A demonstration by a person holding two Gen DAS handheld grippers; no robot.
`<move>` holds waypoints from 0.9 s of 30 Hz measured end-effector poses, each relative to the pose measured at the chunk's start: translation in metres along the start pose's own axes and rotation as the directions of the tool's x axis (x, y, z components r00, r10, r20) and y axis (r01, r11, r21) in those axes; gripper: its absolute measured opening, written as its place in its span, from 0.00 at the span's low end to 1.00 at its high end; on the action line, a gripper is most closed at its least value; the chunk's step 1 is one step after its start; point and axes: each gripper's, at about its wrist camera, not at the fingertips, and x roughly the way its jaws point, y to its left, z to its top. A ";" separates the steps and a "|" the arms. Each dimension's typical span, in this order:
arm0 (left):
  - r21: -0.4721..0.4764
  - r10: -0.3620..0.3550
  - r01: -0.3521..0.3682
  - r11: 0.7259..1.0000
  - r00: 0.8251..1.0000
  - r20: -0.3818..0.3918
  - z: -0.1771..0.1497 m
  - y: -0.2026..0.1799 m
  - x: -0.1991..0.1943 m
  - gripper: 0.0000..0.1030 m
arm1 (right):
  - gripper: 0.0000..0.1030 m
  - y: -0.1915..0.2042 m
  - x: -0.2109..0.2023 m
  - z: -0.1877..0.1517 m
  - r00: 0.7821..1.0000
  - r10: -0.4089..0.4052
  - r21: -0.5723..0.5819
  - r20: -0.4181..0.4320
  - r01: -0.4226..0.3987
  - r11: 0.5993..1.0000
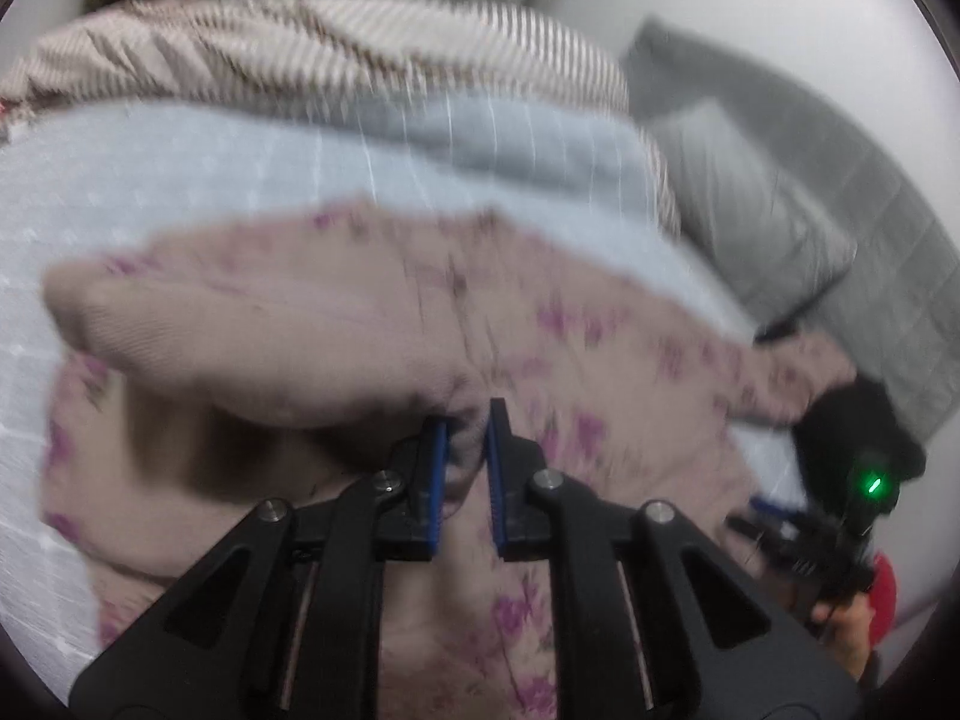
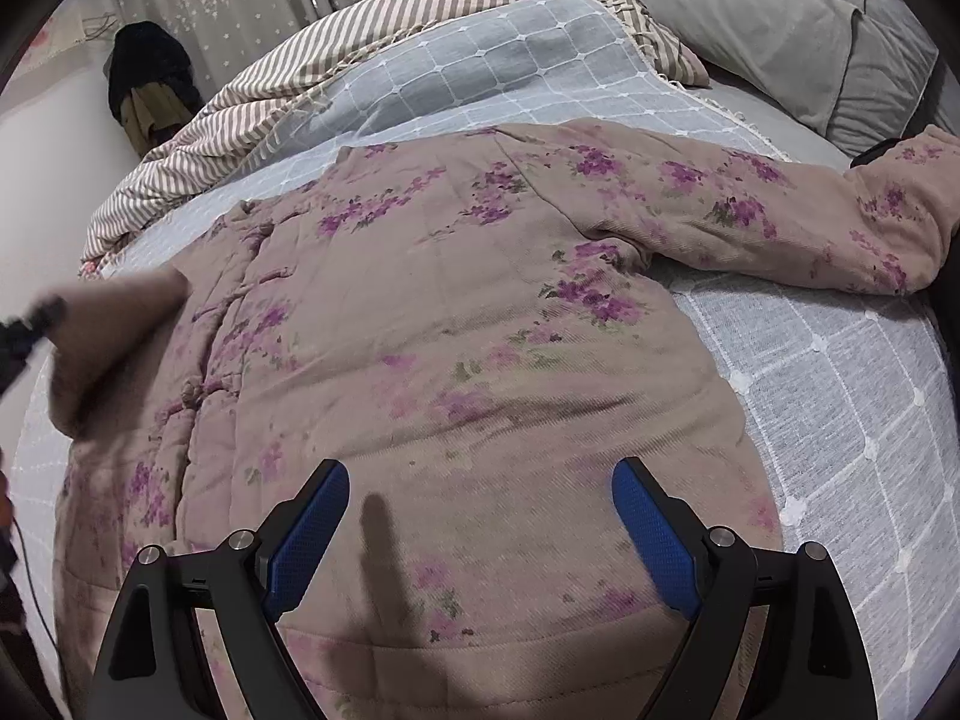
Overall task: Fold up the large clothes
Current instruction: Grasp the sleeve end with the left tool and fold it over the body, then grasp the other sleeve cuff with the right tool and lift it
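Left tool (image 1: pixel 467 426) is clamping the jacket's (image 2: pixel 456 324) sleeve (image 1: pixel 270 336); right tool (image 2: pixel 480 516) is hovering with jaws apart. Carry the sleeve flat across the chest, avoiding bunching.

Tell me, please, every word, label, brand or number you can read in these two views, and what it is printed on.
None: no readable text shows in either view.
The floral padded jacket carries only a purple flower print.
The quilted bedspread and the striped blanket show patterns only.
The left gripper and right gripper show no marking; the right gripper's green light is no sign.
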 end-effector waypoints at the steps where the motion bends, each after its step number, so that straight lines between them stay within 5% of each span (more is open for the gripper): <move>1: -0.002 -0.011 0.011 1.000 0.999 -0.051 -0.009 -0.002 0.016 0.15 | 0.88 0.000 0.000 0.000 1.000 -0.001 -0.001 -0.001 0.001 1.000; 5: 0.108 0.073 -0.060 0.992 0.990 -0.120 -0.044 -0.023 0.041 0.18 | 0.88 0.002 0.001 0.000 1.000 -0.001 -0.011 -0.003 0.001 1.000; 10: 0.116 0.024 -0.013 0.993 0.995 -0.095 -0.052 -0.037 0.012 0.59 | 0.88 0.004 0.004 -0.001 1.000 0.001 -0.020 -0.008 -0.001 1.000; 12: 0.086 0.010 -0.005 0.996 0.998 -0.067 -0.053 -0.037 -0.005 0.65 | 0.88 0.004 0.003 -0.001 1.000 0.005 -0.026 -0.005 -0.005 1.000; 18: 0.018 0.006 -0.008 1.000 0.995 0.100 -0.055 -0.016 -0.069 0.73 | 0.88 0.013 -0.006 -0.001 0.993 0.117 -0.022 0.012 -0.116 0.993; 23: -0.077 0.164 -0.150 0.986 0.958 0.234 -0.047 0.032 -0.112 0.73 | 0.88 0.050 -0.023 0.001 0.976 0.211 -0.059 0.048 -0.209 0.976; 27: -0.207 0.211 -0.161 0.965 0.946 0.247 -0.050 0.080 -0.122 0.73 | 0.88 0.113 -0.025 0.004 0.964 0.262 -0.206 0.037 -0.249 0.946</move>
